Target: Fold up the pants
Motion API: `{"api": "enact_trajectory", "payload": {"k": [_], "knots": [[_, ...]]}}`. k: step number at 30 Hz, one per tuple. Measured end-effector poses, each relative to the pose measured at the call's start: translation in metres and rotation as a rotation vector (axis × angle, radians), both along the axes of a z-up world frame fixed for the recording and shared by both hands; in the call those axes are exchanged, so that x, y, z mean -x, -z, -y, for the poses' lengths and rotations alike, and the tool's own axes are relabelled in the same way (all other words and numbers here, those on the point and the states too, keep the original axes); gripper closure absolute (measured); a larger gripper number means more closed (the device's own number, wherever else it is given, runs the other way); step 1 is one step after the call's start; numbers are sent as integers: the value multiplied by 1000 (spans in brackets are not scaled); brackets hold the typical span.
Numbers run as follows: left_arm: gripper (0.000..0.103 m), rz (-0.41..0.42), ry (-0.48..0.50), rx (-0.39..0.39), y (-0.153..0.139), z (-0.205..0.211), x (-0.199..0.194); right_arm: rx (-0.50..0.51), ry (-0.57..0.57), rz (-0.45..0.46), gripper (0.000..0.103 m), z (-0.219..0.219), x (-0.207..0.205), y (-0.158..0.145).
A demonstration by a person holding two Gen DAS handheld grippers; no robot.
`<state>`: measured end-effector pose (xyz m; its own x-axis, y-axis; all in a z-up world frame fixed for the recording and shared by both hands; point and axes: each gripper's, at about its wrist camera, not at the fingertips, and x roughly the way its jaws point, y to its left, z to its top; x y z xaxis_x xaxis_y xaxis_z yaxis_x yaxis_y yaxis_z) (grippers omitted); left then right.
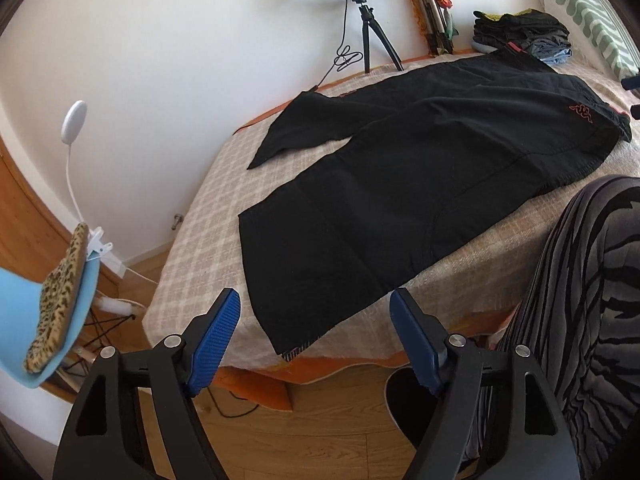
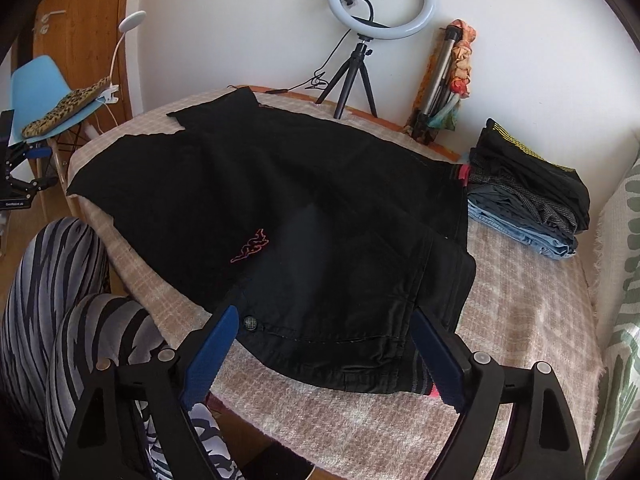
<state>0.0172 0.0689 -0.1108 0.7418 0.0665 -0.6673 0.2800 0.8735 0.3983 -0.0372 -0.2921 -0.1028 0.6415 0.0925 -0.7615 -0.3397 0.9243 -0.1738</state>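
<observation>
Black pants [image 1: 404, 168] lie flat on the checked blanket [image 1: 192, 240] covering the bed, both legs spread, not folded. Long axis runs along the bed: waistband end toward the stack of folded clothes [image 2: 532, 196], leg hems toward the blue chair [image 2: 44, 92]. Legs split into a shallow V; the far leg angles off toward the ring light [image 2: 380, 0] by the wall, the near leg runs along the bed edge closest to me. Red logo [image 2: 250, 247] sits on the near hip, up from the waistband button [image 2: 249, 323].

My left gripper [image 1: 316, 316] is off the bed edge at the near leg's hem, jaws wide apart, nothing between the blue pads [image 1: 216, 340]; hem sits in line with the gap, but I can't tell if it's touching.

My right gripper [image 2: 324, 340] is at the waistband end, jaws spread just as wide, straddling the waistband corner with the button just beside the left pad. Not clamped on cloth.

Waistband's far corner lies just beside the clothes stack. My striped leggings [image 2: 60, 300] are against the near bed edge.
</observation>
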Motion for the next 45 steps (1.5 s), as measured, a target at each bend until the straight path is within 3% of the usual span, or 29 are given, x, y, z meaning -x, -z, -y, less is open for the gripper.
{"api": "enact_trajectory", "payload": {"k": [7, 14, 15, 16, 18, 22, 25, 26, 29, 32, 37, 40, 45], "knots": [[26, -32, 40, -90, 35, -6, -11, 35, -97, -88, 24, -21, -13, 30], [26, 19, 70, -193, 54, -5, -21, 67, -152, -132, 24, -37, -25, 44], [29, 19, 69, -196, 54, -7, -24, 72, -155, -140, 24, -38, -26, 46], [41, 17, 67, -190, 54, -8, -26, 77, -155, -143, 24, -39, -28, 48], [49, -4, 75, -157, 52, -11, -30, 79, -157, -149, 24, -40, -31, 51], [77, -64, 133, -100, 49, -12, -32, 88, -176, -142, 24, -46, -36, 52], [86, -77, 149, -68, 44, -12, -31, 112, -192, -131, 27, -51, -38, 52], [93, -77, 156, -50, 41, -14, -31, 111, -199, -138, 27, -51, -39, 51], [96, -60, 163, -20, 29, -17, -34, 142, -217, -125, 30, -53, -39, 51], [99, -51, 165, -5, 21, -16, -42, 131, -220, -132, 44, -53, -43, 49], [100, 4, 146, 30, 5, -13, -58, 207, -213, -88, 88, -59, -44, 40], [100, 37, 133, 62, -9, -13, -71, 204, -189, -59, 98, -57, -51, 23], [100, 100, 120, 71, -35, -12, -100, 216, -152, 20, 101, -55, -79, -19]]}}
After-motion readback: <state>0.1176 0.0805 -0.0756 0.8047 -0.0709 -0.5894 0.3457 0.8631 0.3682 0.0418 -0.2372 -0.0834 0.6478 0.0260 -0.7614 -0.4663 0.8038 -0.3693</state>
